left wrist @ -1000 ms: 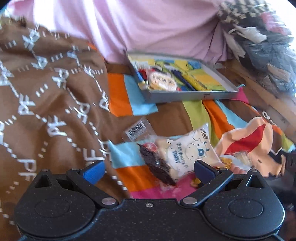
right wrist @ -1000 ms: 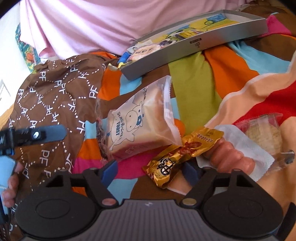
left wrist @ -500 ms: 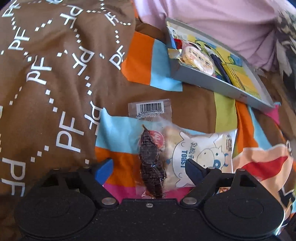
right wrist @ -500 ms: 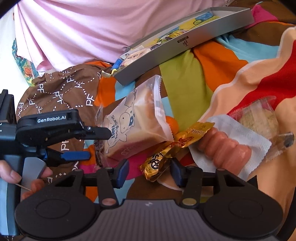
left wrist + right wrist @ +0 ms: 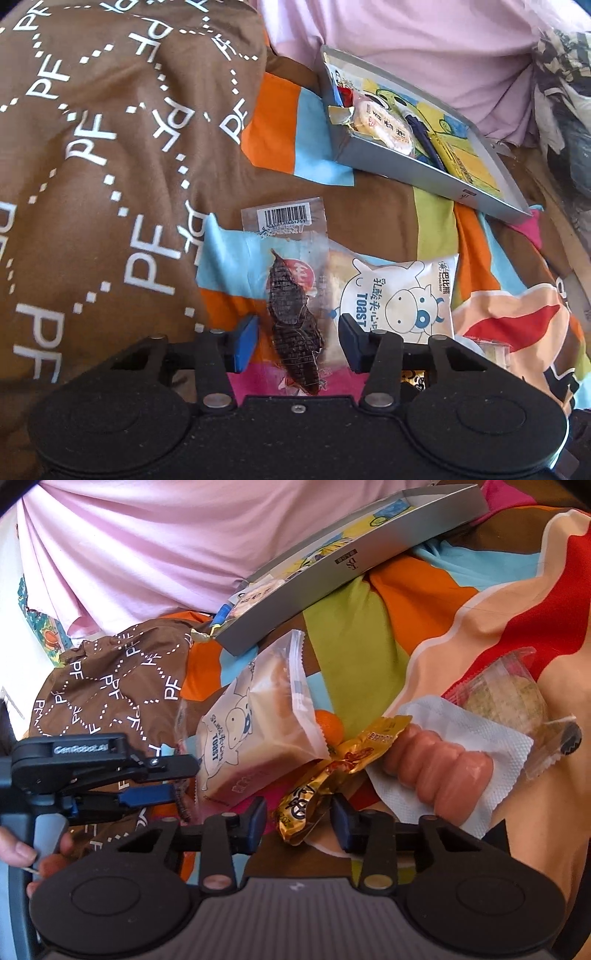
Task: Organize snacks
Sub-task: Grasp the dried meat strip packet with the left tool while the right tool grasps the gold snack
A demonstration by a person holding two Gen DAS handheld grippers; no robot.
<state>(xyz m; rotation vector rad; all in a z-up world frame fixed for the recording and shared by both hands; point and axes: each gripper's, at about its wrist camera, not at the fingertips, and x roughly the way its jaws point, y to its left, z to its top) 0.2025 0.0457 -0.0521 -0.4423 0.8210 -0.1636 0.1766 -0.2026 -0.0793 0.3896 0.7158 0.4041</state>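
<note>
The left claw [image 5: 297, 341] is now narrower than half a second ago, but its blue pads [image 5: 245, 341] are not yet touching the clear packet of dark dried snack [image 5: 295, 325], which lies between them on the colourful bedcover [image 5: 325, 155]. A second ago this claw was wide open and farther from the packet. The toast bread packet [image 5: 399, 302] lies just beside the dried snack, partly under its right edge, and did not move. The grey box lid [image 5: 424, 173], with some snacks already inside, sits beyond the toast packet, near the pink cloth [image 5: 424, 48]. The right claw [image 5: 298, 821] also closed more than before; its fingers stand on both sides of the gold wrapped snack [image 5: 314, 797], close to it, and I cannot tell if they press it. This gold snack lies in front of the toast packet [image 5: 255, 738], touching its lower corner. A pink sausage [image 5: 439, 771] on white tissue [image 5: 495, 738] is right of the gold snack, and a round cake in clear wrap [image 5: 506, 698] is beyond it. In the right wrist view the left claw [image 5: 162, 779] is seen at the left of the toast packet, held by a hand [image 5: 22, 849].
</note>
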